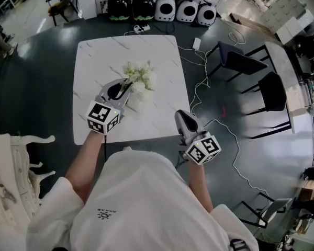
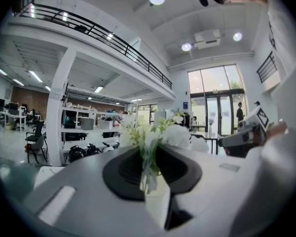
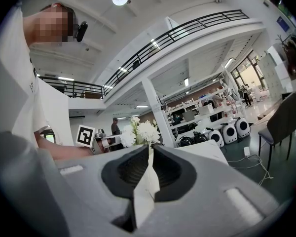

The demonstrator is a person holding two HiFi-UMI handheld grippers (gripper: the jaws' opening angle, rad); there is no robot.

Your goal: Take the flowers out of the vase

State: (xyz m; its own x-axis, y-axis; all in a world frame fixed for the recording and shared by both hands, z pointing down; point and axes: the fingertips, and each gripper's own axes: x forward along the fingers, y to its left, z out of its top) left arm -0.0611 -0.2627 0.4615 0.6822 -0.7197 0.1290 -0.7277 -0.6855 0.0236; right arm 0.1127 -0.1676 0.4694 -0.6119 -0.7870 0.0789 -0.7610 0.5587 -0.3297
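Note:
A bunch of white flowers [image 1: 139, 76] with green stems stands near the middle of the white marble table [image 1: 94, 61]. Under the blooms a pale vase [image 1: 134, 99] is hard to tell apart from the tabletop. My left gripper [image 1: 129, 84] reaches into the bunch from the front left. In the left gripper view its jaws [image 2: 149, 158] are shut on the green stems, with the blooms [image 2: 160, 132] just beyond the tips. My right gripper [image 1: 181, 115] hovers at the table's front right corner, shut with nothing in it [image 3: 149, 154]. It faces the flowers [image 3: 140, 131].
Two dark chairs [image 1: 242, 60] [image 1: 272, 92] stand right of the table. White cables [image 1: 201, 85] trail over the floor there. A white ornate chair [image 1: 18, 163] is at my near left. Several rounded cases [image 1: 175, 8] line the far wall.

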